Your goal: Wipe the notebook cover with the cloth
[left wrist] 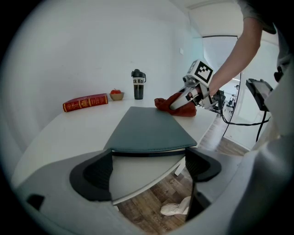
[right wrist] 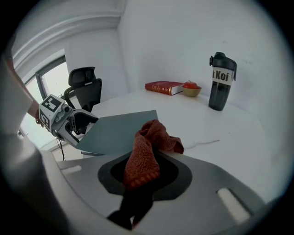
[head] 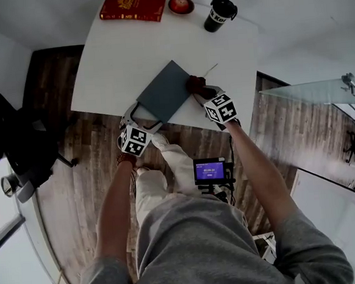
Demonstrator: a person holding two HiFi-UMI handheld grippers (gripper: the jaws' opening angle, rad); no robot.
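My left tongs [head: 145,115] clasp the near end of the notebook [head: 170,88], which lies on the surface [head: 106,58]. My right tongs [head: 202,93] pinch the cloth [head: 195,82] at its far edge. I should press the cloth flat and sweep slowly across the cover.

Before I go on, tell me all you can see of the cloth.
The cloth is rust-red terry, bunched and crumpled. The right gripper is shut on one end; the loose end bulges forward onto the white table at the notebook's edge, seemingly touching its cover.
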